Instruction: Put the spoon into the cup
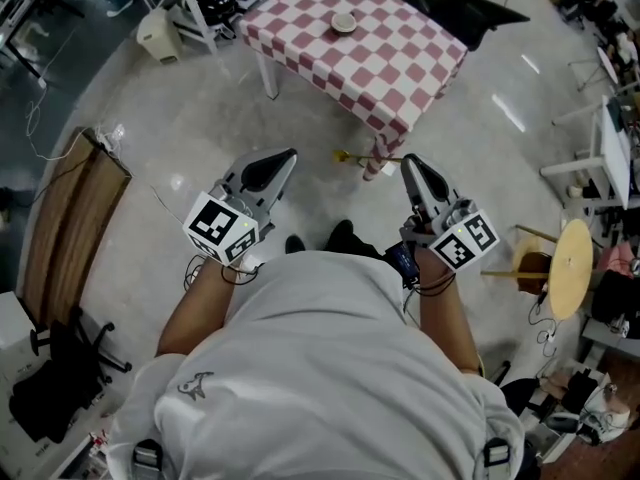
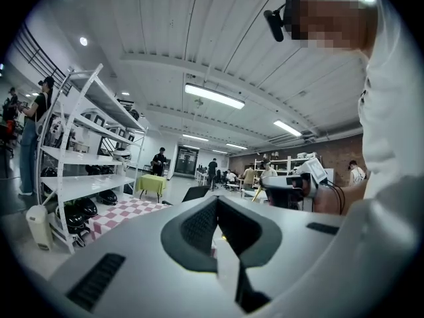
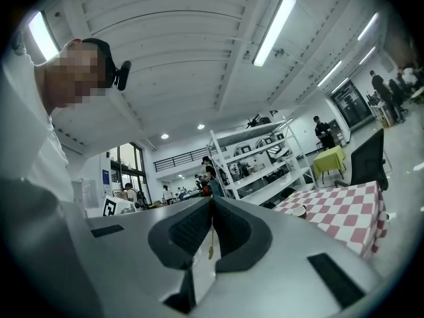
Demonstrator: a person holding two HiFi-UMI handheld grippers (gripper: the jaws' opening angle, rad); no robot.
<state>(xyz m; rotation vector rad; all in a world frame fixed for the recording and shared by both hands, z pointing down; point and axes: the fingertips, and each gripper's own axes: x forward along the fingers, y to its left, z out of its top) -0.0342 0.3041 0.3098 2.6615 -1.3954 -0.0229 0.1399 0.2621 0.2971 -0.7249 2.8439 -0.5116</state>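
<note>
Right gripper (image 1: pixel 409 161) jaws clamped on the spoon (image 1: pixel 346 155) handle, spoon sticking out to the left. Left gripper (image 1: pixel 289 155) jaws closed together, nothing between them. Cup (image 1: pixel 343 22) sits on the far checked table (image 1: pixel 400 68), well apart from both grippers

No legible text, labels or numbers anywhere.
</note>
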